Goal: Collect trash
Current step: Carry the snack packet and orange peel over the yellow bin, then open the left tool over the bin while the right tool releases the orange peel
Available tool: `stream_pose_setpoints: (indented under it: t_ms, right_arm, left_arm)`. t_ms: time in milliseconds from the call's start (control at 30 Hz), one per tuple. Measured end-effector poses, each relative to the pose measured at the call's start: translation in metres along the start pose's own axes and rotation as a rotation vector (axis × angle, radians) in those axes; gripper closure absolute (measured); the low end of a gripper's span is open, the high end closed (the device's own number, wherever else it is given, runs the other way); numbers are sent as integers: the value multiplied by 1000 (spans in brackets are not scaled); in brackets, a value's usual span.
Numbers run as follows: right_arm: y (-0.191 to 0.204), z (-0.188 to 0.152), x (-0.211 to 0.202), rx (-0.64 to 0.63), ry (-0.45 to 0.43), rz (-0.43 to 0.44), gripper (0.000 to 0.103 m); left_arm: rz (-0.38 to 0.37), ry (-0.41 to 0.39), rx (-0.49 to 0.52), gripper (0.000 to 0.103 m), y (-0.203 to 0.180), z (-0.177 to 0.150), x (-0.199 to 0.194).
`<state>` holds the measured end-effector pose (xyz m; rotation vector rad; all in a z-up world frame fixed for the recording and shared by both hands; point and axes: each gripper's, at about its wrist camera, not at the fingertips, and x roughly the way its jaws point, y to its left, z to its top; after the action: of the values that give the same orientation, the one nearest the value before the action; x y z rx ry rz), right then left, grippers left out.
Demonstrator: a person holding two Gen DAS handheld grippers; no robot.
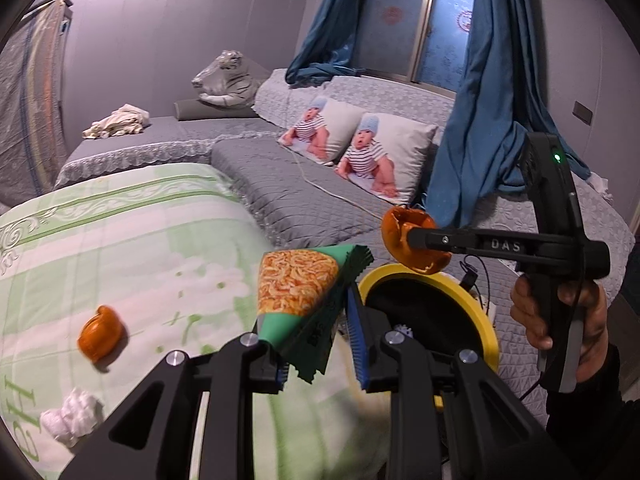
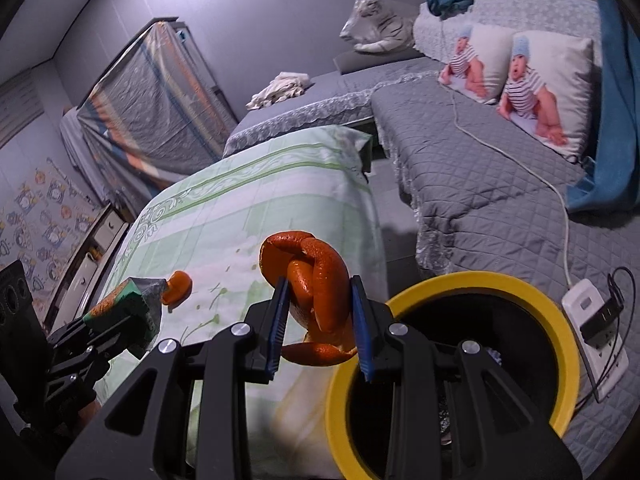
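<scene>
A round yellow-rimmed bin [image 2: 452,292] stands beside the table under a green floral cloth [image 1: 120,240]. The left gripper [image 1: 320,344] pinches a green crumpled snack wrapper [image 1: 296,284] near the bin's rim. The right gripper [image 2: 320,320] clamps curled orange peel [image 2: 316,280] beside the rim.
</scene>
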<state>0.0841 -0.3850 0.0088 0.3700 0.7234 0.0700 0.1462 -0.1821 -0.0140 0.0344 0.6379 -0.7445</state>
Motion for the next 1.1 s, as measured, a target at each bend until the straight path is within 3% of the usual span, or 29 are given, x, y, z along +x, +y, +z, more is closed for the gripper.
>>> stream_pose_setpoints:
  t_ms: [400,1100]
  right_arm:
    - [-57,-24,-42,109,-92,-95,75]
    - [-101,-63,-53,198,-98,-193,75]
  left_arm:
    - [-82,24,42,80,-48,21,39]
    - [-130,118,75,80,-89,18,103]
